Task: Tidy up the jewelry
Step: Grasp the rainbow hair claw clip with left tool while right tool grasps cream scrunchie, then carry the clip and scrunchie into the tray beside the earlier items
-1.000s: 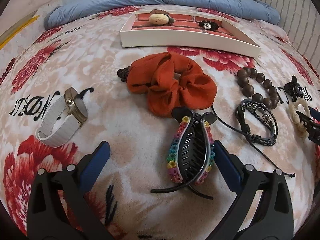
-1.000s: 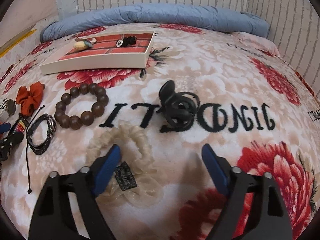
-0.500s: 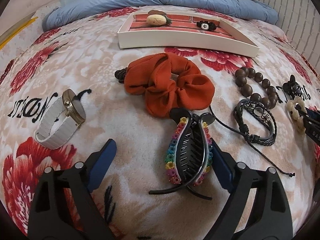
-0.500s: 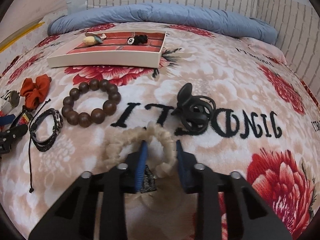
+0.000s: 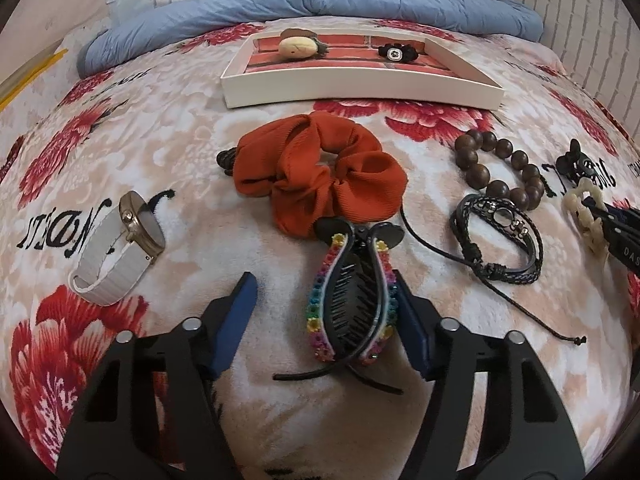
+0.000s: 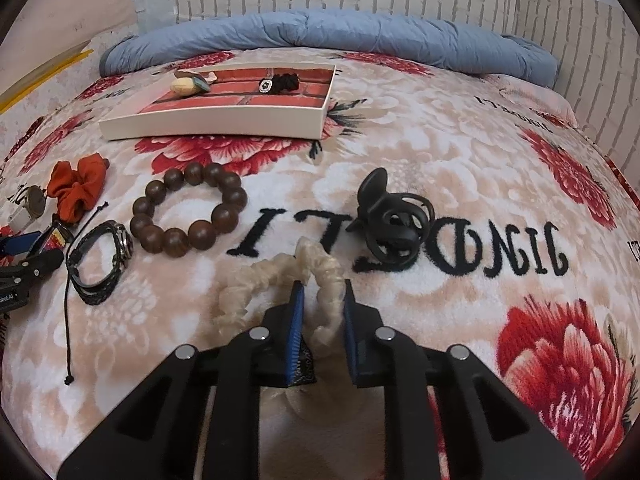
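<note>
Right gripper (image 6: 321, 312) now clenched on cream ruffled fabric scrunchie (image 6: 280, 280), ready for lifting; left gripper (image 5: 322, 312) closing around rainbow-beaded black claw clip (image 5: 350, 300), not yet gripped.

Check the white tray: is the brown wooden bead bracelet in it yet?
No, the brown wooden bead bracelet lies on the floral blanket, in front of the white tray.

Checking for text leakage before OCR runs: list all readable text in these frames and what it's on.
"JINØD…LI", roughly; upside down, middle hidden by the black claw clip: blanket.
"DAS", cut by the frame edge: right hand-held gripper.
"bot.AI", partly cut: left hand-held gripper, jaws closing around the rainbow claw clip.
Unreadable: black tag on the cream scrunchie; smaller blanket lettering at the edges.
</note>
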Motion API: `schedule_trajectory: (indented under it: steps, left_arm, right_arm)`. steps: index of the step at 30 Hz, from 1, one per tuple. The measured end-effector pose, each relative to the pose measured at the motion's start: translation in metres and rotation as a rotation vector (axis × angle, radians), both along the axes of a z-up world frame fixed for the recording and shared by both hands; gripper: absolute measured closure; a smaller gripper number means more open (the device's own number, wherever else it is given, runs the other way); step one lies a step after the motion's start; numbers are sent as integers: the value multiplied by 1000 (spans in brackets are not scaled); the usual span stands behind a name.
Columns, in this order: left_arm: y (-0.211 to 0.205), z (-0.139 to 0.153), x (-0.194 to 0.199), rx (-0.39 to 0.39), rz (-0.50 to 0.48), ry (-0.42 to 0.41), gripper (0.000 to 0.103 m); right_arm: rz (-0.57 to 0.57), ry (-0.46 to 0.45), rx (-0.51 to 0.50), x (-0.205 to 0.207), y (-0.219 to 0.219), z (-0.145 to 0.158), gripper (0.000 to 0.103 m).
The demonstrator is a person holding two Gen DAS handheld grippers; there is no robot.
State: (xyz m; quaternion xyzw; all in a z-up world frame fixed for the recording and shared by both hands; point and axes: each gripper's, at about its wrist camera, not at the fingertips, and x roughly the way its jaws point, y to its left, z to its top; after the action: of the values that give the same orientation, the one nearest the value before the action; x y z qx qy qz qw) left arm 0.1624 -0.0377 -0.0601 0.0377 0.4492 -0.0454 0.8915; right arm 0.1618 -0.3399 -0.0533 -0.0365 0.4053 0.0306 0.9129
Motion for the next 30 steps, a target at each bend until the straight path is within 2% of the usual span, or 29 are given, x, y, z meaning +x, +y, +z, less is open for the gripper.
schedule_trajectory:
  steps: [1, 4, 7, 21, 30]
  left_arm:
    - [-1, 1, -1, 5, -5, -2, 45]
    - [-3, 1, -3, 10, -9, -6, 51]
    - [-2, 2, -5, 4, -12, -8, 65]
    - [11, 10, -18, -61, -12, -3, 67]
    - [20, 46, -12, -69, -17, -75, 67]
  right_arm:
    - [-2, -3, 0, 0, 0, 0, 90]
    - [-7, -3, 10, -1, -2, 1, 90]
    - [-8, -7, 17, -1, -4, 1, 91]
    - [-9, -32, 50, -4, -6, 12, 92]
    - [9, -67, 58, 14, 4, 32, 92]
